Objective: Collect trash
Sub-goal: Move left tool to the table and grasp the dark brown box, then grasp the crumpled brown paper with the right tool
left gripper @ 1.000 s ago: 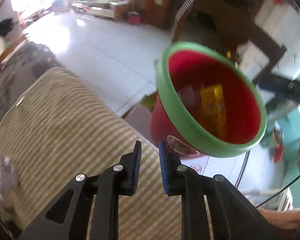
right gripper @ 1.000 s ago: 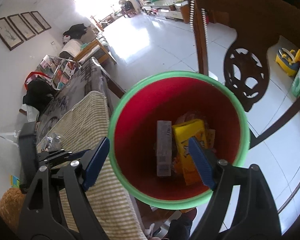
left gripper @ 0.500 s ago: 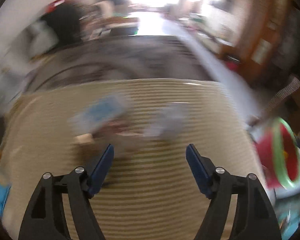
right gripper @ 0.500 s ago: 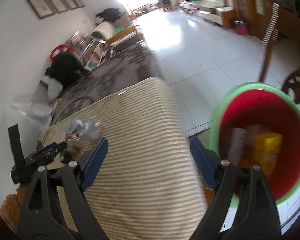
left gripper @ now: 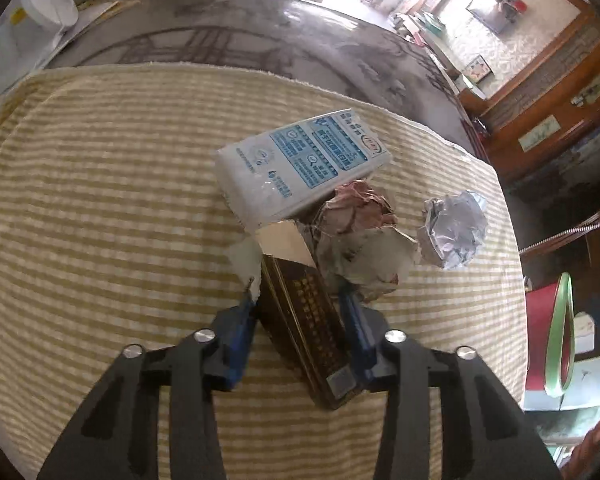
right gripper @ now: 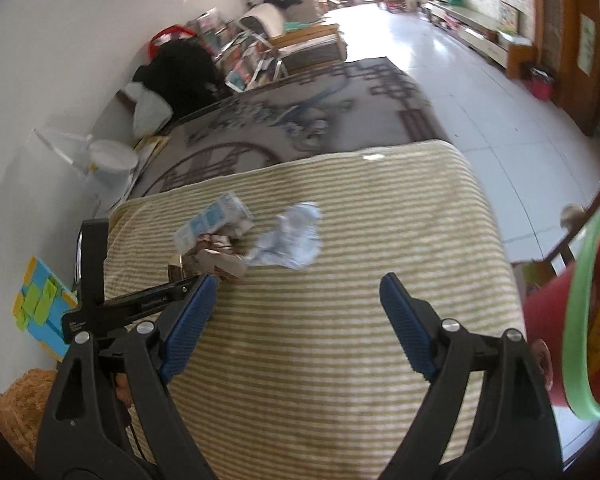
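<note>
A pile of trash lies on the striped cloth point(left gripper: 100, 208): a dark brown box point(left gripper: 304, 324), a blue-and-white packet point(left gripper: 300, 164), a pinkish crumpled paper point(left gripper: 356, 208) and a silver crumpled ball point(left gripper: 454, 230). My left gripper point(left gripper: 300, 300) has its jaws on both sides of the brown box, touching it. My right gripper point(right gripper: 296, 304) is open and empty above the cloth point(right gripper: 340, 340), nearer than the pile point(right gripper: 244, 240). The red bin with a green rim point(right gripper: 580, 320) hangs at the right edge, also in the left wrist view point(left gripper: 548, 340).
The cloth covers a dark patterned table point(left gripper: 260, 40). A white bowl point(right gripper: 112, 160) and bags stand at the far end. White tiled floor point(right gripper: 500, 100) lies to the right. A wooden chair back point(left gripper: 560, 240) stands near the bin.
Both grippers swung from over the bin back to the table. My left gripper opened, then closed around the brown box. The bin moved to the right edge of the views.
</note>
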Motion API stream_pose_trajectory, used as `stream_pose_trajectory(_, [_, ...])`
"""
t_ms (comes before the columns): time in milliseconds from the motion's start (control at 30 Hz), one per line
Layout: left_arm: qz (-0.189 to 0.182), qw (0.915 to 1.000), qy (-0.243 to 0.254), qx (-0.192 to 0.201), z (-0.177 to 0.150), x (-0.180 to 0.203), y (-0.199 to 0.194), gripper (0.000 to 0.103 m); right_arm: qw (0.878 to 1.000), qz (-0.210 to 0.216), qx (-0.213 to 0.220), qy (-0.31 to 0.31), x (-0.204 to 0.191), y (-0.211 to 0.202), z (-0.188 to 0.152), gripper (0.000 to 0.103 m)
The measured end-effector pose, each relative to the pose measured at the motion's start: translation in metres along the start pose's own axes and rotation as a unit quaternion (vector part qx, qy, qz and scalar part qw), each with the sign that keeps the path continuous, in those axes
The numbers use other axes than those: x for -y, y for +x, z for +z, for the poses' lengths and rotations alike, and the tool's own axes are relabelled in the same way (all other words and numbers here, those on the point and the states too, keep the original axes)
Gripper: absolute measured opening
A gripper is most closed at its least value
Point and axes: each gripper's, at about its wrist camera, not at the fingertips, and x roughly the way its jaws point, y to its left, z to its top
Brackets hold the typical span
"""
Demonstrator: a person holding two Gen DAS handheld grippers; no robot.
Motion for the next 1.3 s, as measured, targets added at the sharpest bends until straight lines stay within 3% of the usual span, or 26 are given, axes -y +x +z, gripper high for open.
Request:
stream_pose_trajectory(100, [-0.010,0.9999,0.002,0.012,-0.002,-0.010,-0.014,0.027,1.000,0.013,-0.010,-0.025,-0.024,0.019,0.010,0.082])
stream_pose_trajectory(300, [-0.004,0.9987,0.007,0.051,-0.008,-0.034,-0.056,0.027,0.995,0.046,-0.071,-0.057,-0.068,0.087,0.018,0.082])
stream_pose_trajectory(567, [0.012,0.9953,0.012,0.096,-0.014,-0.050,-0.097,0.027,0.988,0.026,-0.119,-0.094,-0.101,0.152,0.010,0.082])
stream_pose_trajectory(633, [0.014,0.9948,0.014,0.100,-0.017,-0.053,-0.103,0.028,0.985,0.020,-0.136,-0.101,-0.103,0.164,0.005,0.072])
stream_pose_trajectory(667, [0.014,0.9946,0.016,0.101,-0.018,-0.053,-0.105,0.028,0.984,0.021,-0.145,-0.102,-0.104,0.167,0.002,0.049])
stream_pose_trajectory(700, [0.015,0.9944,0.018,0.103,-0.018,-0.052,-0.107,0.028,0.984,0.025,-0.145,-0.101,-0.105,0.165,0.000,0.043])
stream_pose_trajectory(767, [0.015,0.9939,0.023,0.107,-0.018,-0.049,-0.108,0.028,0.986,0.029,-0.126,-0.101,-0.106,0.152,-0.001,0.042])
stream_pose_trajectory(933, [0.011,0.9926,0.034,0.116,-0.018,-0.036,-0.115,0.028,0.992,0.044,-0.068,-0.097,-0.101,0.092,0.001,0.042])
stream_pose_trajectory(1167, [0.006,0.9880,0.066,0.140,-0.015,0.000,-0.129,0.028,0.998,0.022,0.019,-0.064,-0.081,0.001,-0.001,0.042])
stream_pose_trajectory(1300, [0.003,0.9854,0.087,0.147,-0.015,0.023,-0.133,0.028,0.998,0.014,0.046,-0.050,-0.067,-0.027,0.000,0.042])
